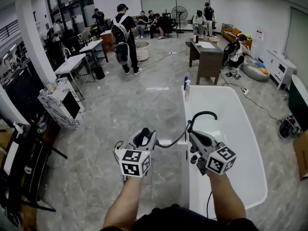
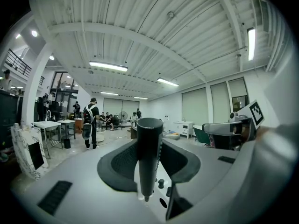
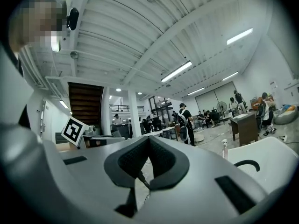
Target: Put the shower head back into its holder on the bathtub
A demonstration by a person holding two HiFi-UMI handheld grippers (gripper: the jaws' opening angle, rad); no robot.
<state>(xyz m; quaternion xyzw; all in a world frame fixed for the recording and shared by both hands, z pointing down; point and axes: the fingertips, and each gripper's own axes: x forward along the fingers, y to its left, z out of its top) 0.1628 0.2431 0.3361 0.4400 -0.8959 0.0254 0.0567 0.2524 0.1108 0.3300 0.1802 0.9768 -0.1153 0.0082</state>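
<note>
1. Forearms are reaching forward from the bottom of the head view, the left forearm [image 1: 126,201] and the right forearm [image 1: 224,198] each carrying a gripper beside the white bathtub [image 1: 240,129].
2. Left gripper [image 1: 147,137] is pointing roughly level and clamping its partly spread jaws on the black shower head [image 2: 149,143]. The shower head is standing upright between the pads, over the grey floor [image 1: 125,109] just left of the tub rim.
3. Black hose [image 1: 203,112] is running from the shower head to the right gripper [image 1: 193,137] and arching up over the tub.
4. Right gripper is pinching this thin hose, its jaws nearly meeting at the tips.
</note>
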